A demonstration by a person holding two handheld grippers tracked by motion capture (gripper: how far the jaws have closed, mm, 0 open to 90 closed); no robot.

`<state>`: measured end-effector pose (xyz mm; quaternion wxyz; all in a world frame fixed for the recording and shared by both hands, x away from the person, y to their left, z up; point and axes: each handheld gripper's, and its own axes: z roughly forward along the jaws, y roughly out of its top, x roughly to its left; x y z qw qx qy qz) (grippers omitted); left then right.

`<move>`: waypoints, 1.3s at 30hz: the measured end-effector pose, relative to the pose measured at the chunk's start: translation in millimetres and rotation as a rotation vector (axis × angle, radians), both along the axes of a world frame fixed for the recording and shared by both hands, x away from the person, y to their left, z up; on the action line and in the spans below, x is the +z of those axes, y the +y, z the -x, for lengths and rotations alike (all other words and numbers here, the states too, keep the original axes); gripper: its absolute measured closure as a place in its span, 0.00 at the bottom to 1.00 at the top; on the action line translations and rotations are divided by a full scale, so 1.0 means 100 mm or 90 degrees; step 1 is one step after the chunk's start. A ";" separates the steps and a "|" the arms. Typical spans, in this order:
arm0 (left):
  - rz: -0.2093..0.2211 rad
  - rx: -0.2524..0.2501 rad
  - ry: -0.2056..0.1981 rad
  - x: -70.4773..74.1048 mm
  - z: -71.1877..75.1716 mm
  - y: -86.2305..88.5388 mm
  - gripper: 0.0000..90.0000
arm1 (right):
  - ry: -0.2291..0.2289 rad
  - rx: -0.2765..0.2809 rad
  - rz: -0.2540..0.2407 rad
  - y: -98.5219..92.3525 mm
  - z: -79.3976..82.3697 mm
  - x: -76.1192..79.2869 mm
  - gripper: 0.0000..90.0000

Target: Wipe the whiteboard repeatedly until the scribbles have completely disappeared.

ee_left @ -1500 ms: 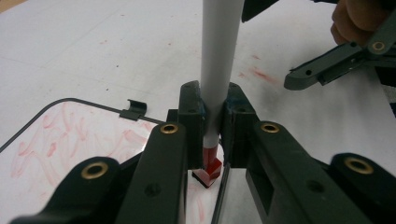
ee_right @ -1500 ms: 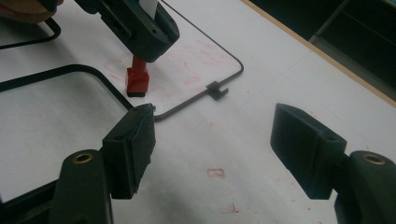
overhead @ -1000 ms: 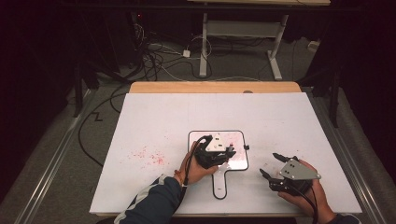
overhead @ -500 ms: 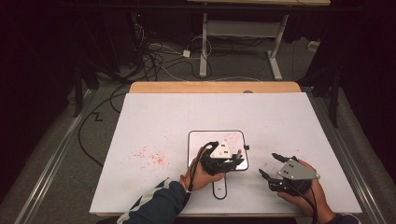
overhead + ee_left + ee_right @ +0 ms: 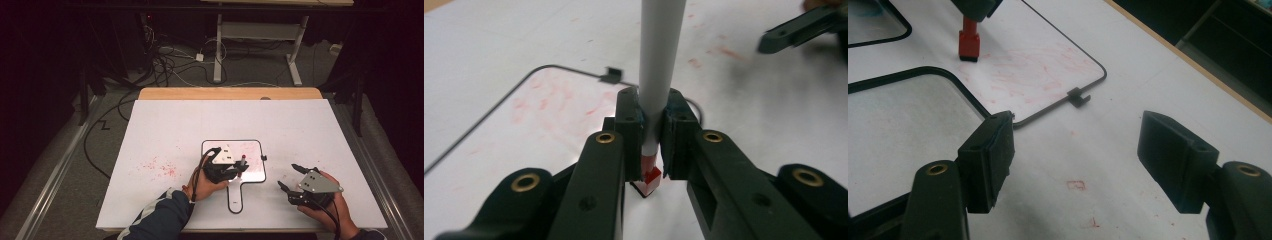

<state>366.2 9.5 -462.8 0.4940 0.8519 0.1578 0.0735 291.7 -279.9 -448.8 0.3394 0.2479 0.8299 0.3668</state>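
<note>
Left gripper view: left hand-held gripper clamps a light, stiff, slippery marker low on its barrel; right hand-held gripper gapes empty.

A small board lies on the table, near its front edge and about midway across. The left gripper stands over the board's front part, holding a marker upright with its tip on the board. The right gripper sits to the board's right, apart from it.
</note>
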 end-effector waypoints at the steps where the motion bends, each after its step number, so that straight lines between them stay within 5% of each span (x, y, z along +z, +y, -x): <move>1: -0.002 -0.008 -0.005 0.00 0.03 -0.05 0.87 | -0.002 0.000 0.002 0.00 0.00 0.00 0.35; 14: 0.022 -0.011 -0.009 -0.03 0.04 -0.32 0.87 | 0.004 0.002 0.001 0.00 0.00 -0.01 0.35; 23: 0.012 -0.026 -0.021 -0.01 -0.02 -0.59 0.87 | 0.005 0.003 0.004 0.01 0.00 -0.02 0.35; 33: 0.008 0.010 -0.016 0.00 -0.26 -0.35 0.87 | 0.002 0.001 0.001 -0.03 0.01 -0.01 0.35; 39: 0.004 0.010 -0.014 -0.01 -0.24 -0.10 0.87 | 0.000 0.000 0.005 -0.02 0.01 -0.01 0.35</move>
